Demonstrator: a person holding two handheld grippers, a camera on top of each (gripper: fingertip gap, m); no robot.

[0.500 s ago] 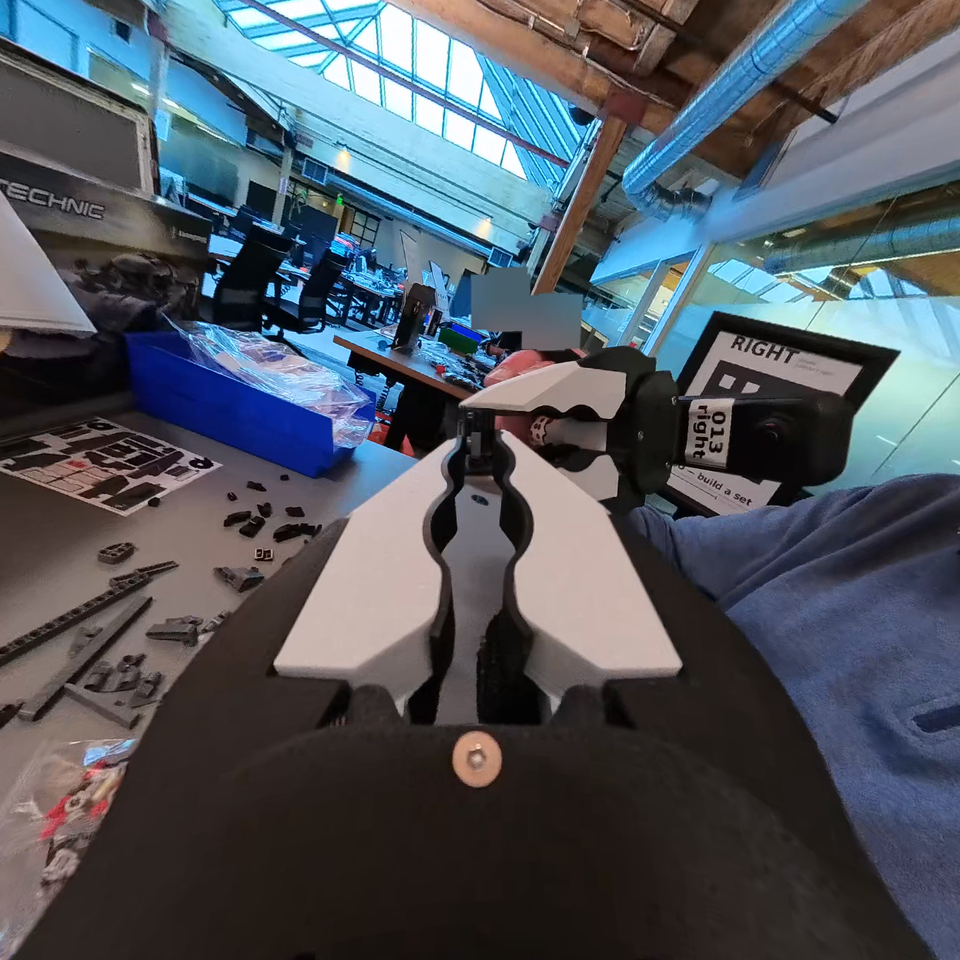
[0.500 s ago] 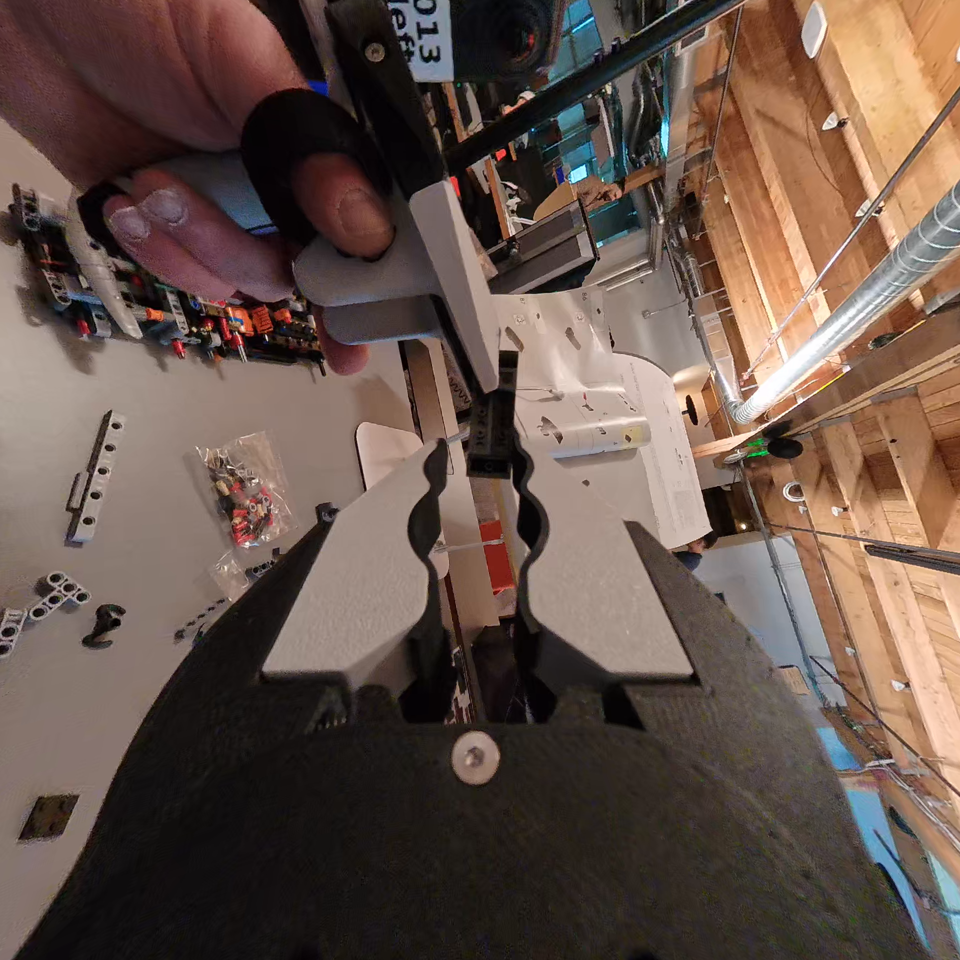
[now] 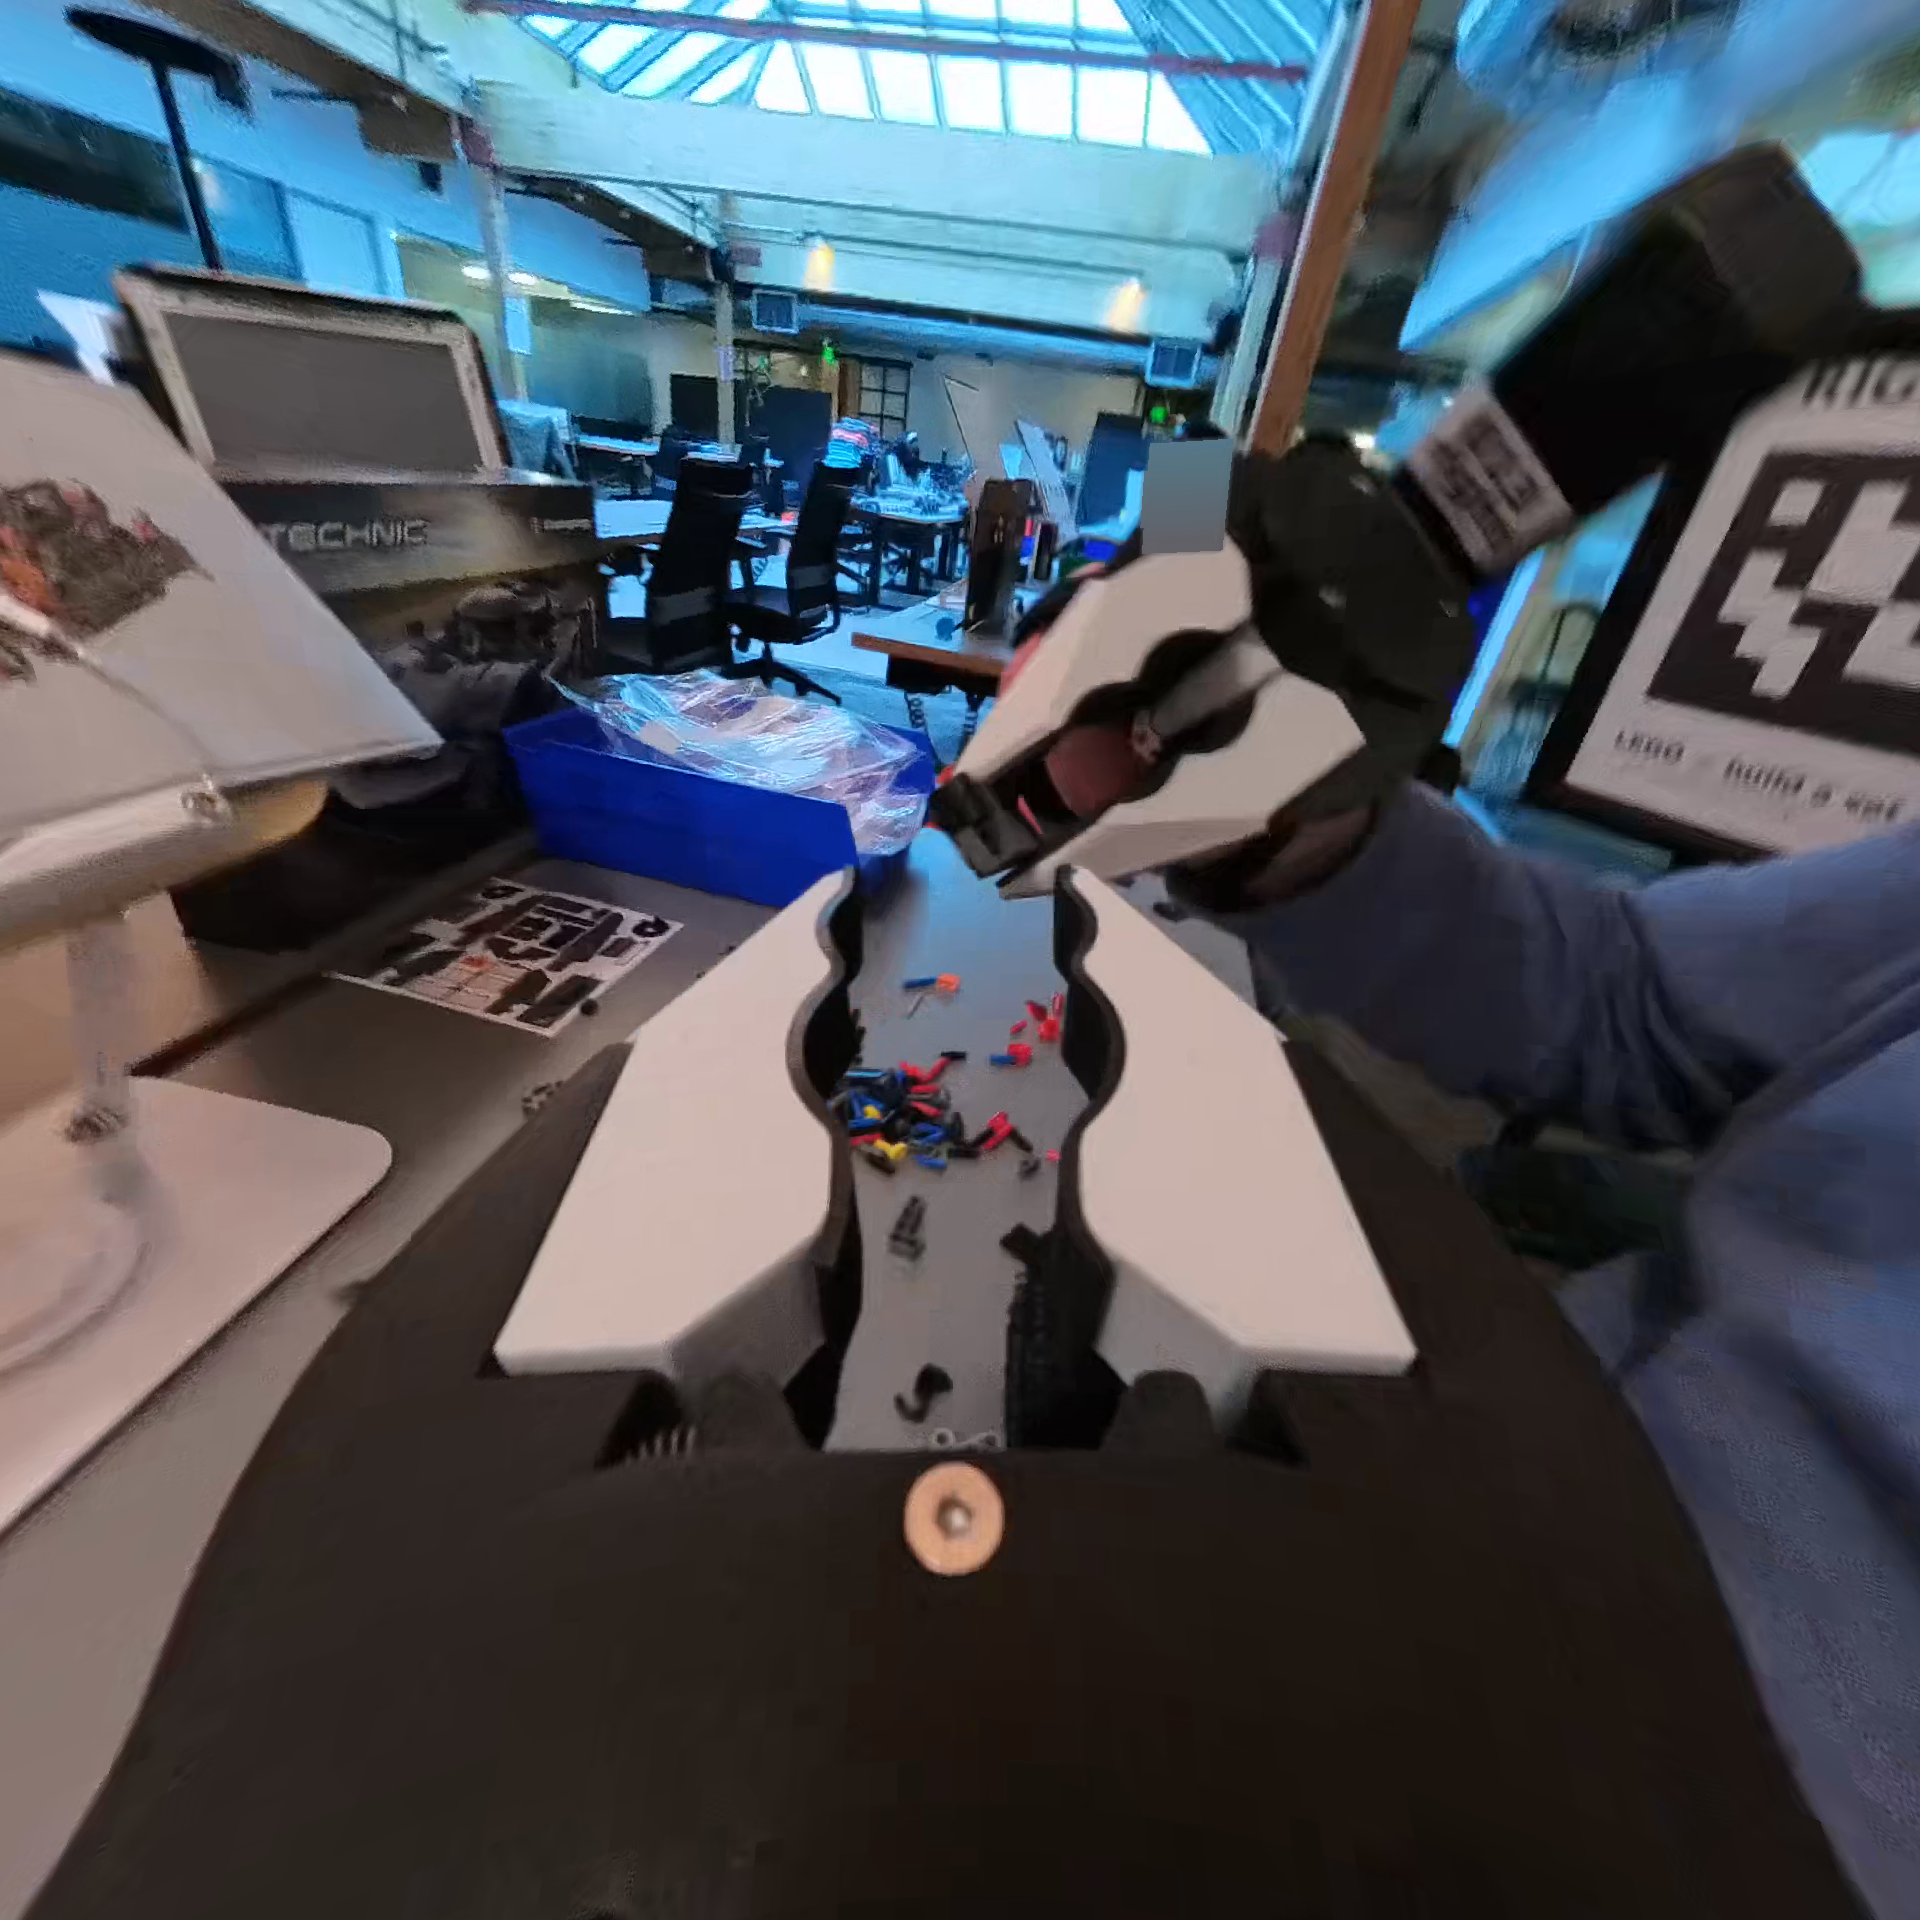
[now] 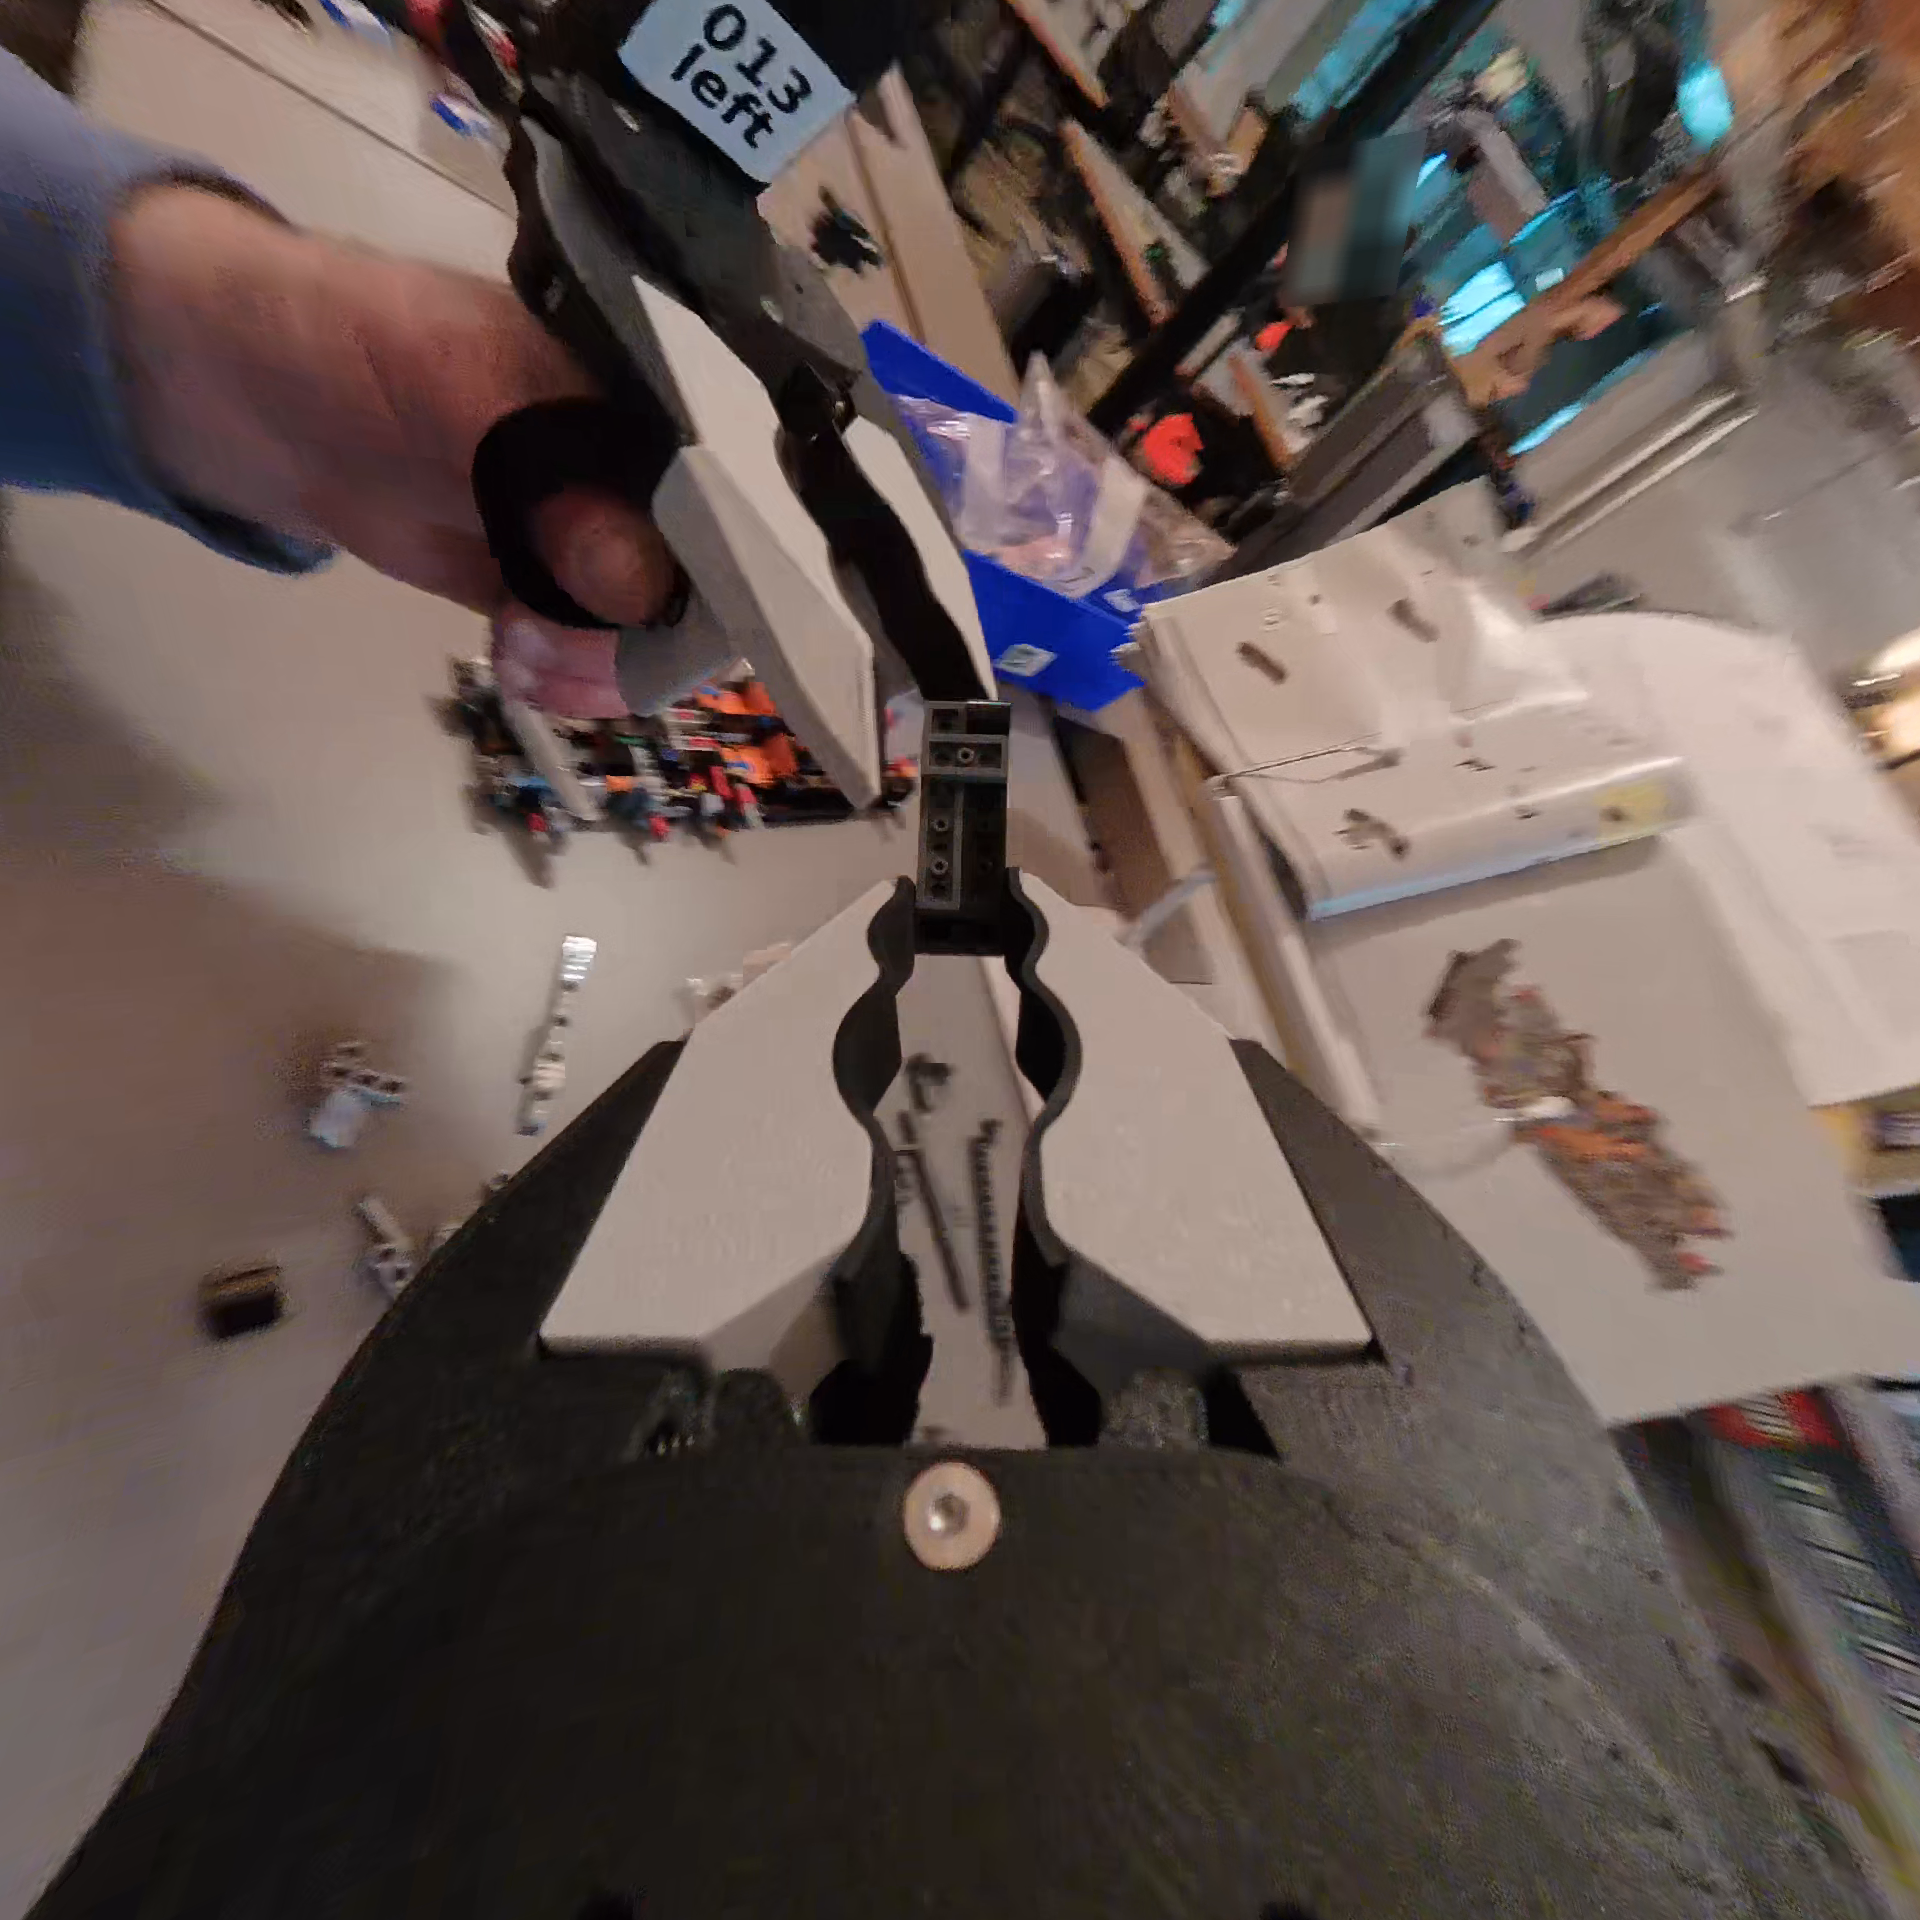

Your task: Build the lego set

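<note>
My right gripper (image 4: 961,896) is shut on a black lego assembly (image 4: 964,805) of stacked beams, which sticks out past its tips. My left gripper (image 3: 956,894) is open and empty over the grey table (image 3: 312,1049). In the left wrist view the right gripper (image 3: 987,836) hangs just above and beyond the left fingertips, with the black assembly (image 3: 961,810) at its tip. In the right wrist view the left gripper (image 4: 920,743) is held by a hand at the upper left, its jaws apart beside the top of the assembly.
A pile of small coloured pins (image 3: 914,1112) lies on the table under the left gripper. A blue bin (image 3: 686,821) holds plastic bags. A sticker sheet (image 3: 520,956), an instruction booklet on a stand (image 4: 1455,727), a partly built model (image 4: 665,769) and loose beams (image 4: 551,1039) lie around. Both grippers' tips are close together, under 4 cm apart.
My left gripper has opened and let go of the black assembly; the right gripper keeps hold of it. Both views have swung down toward the table.
</note>
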